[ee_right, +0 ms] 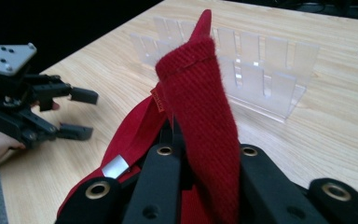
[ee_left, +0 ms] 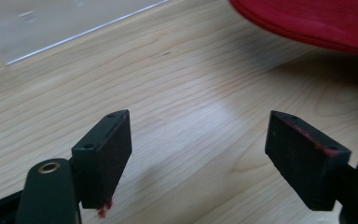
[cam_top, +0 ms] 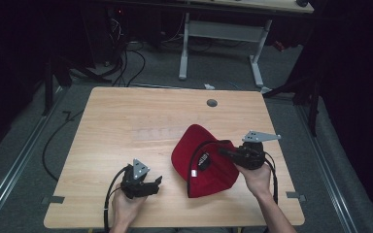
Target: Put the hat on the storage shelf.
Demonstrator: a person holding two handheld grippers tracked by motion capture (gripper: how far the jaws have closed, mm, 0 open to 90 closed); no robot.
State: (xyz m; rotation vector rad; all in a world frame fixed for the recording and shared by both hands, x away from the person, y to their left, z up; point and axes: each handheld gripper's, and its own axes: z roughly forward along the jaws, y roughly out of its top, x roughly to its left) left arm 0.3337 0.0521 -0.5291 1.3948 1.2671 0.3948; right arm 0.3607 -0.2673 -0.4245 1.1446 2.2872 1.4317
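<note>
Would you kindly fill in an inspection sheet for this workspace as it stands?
Surface: light wooden table, grommet hole near far edge.
Job's things: red fabric cap, one fold pinched and raised; clear plastic slotted rack beyond it.
Clutter: nothing seen.
Grippers: left gripper open, empty, over bare wood; right gripper shut on the cap.
Cables: black cable trailing from left gripper; more on the floor.
Surroundings: grey floor, white desk frame, dark room.

Each black hand-held gripper (cam_top: 144, 186) carries a grey triangular plate and black cable.
</note>
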